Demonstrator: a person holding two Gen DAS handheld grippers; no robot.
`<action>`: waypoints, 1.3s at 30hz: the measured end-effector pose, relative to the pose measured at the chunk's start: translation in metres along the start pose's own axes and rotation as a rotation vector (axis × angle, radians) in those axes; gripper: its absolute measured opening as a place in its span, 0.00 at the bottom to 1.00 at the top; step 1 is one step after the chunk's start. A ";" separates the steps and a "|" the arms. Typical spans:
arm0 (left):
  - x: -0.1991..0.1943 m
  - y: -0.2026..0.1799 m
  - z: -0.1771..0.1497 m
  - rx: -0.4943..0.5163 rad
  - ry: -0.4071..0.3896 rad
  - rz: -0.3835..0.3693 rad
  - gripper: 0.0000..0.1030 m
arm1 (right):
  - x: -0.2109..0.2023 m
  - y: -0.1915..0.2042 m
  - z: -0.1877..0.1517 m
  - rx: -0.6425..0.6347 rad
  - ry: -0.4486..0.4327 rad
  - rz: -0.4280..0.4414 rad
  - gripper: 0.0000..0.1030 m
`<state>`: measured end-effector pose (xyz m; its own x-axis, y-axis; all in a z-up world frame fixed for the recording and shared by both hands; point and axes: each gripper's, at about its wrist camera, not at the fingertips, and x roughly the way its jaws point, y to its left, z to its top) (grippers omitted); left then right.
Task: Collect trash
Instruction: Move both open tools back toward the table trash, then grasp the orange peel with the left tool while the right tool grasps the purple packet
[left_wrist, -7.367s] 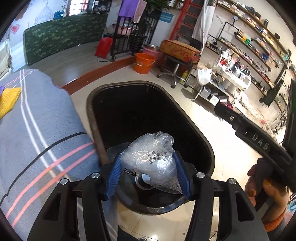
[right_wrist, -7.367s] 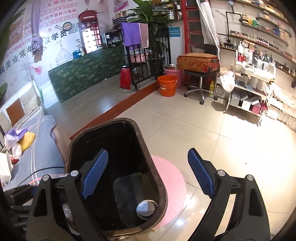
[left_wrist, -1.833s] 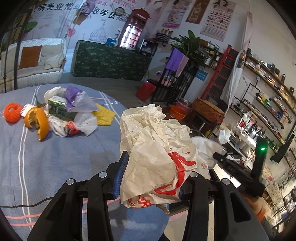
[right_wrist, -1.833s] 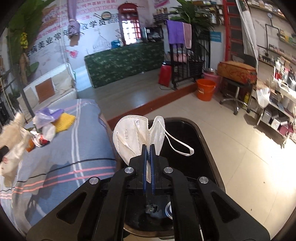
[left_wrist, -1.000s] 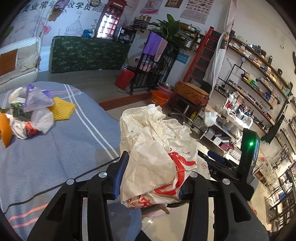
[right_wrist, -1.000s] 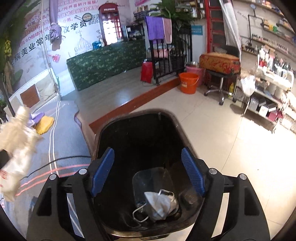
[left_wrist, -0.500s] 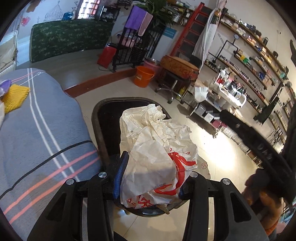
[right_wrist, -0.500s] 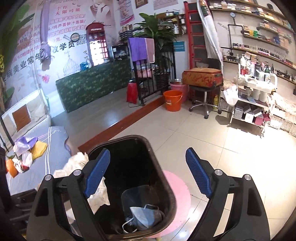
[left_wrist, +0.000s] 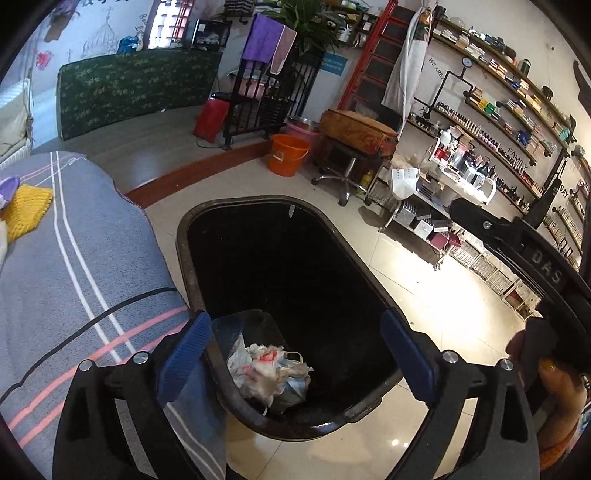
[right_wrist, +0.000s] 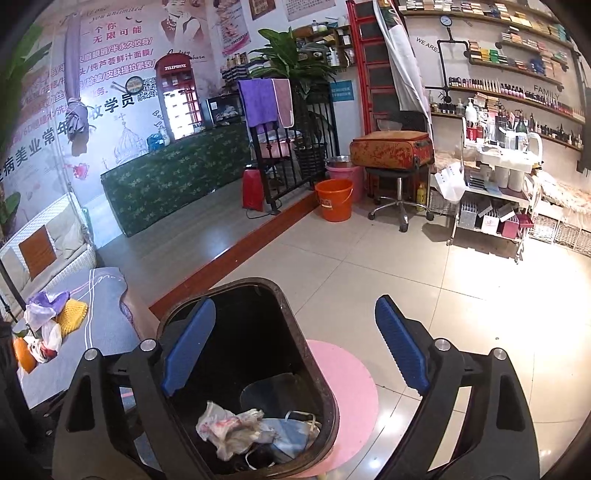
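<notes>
My left claw hangs over the black bin, its blue fingers spread wide with nothing between them. My right claw is spread just as wide and bare, over the bin's right rim. The crumpled white bag lies at the bin's bottom — beside a face mask. More trash sits far left on the grey cloth.

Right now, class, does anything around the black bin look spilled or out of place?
Nothing has spilled: the crumpled white plastic bag lies inside the black plastic bin. Leftover litter, including a yellow foam net, sits on the grey striped cloth.
</notes>
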<state>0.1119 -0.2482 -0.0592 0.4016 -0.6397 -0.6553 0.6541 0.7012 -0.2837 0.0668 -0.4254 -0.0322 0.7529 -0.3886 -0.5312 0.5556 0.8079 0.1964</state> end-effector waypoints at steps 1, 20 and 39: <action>-0.004 0.000 -0.001 0.000 -0.010 0.003 0.91 | 0.001 0.000 0.000 0.002 0.003 0.005 0.85; -0.075 0.037 -0.011 -0.053 -0.164 0.147 0.94 | -0.007 0.067 -0.016 -0.099 0.016 0.148 0.93; -0.153 0.158 -0.047 -0.304 -0.213 0.403 0.94 | 0.000 0.211 -0.051 -0.284 0.155 0.490 0.93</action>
<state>0.1238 -0.0247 -0.0368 0.7237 -0.3287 -0.6068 0.2195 0.9433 -0.2492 0.1656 -0.2325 -0.0332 0.8257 0.1128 -0.5528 0.0229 0.9723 0.2325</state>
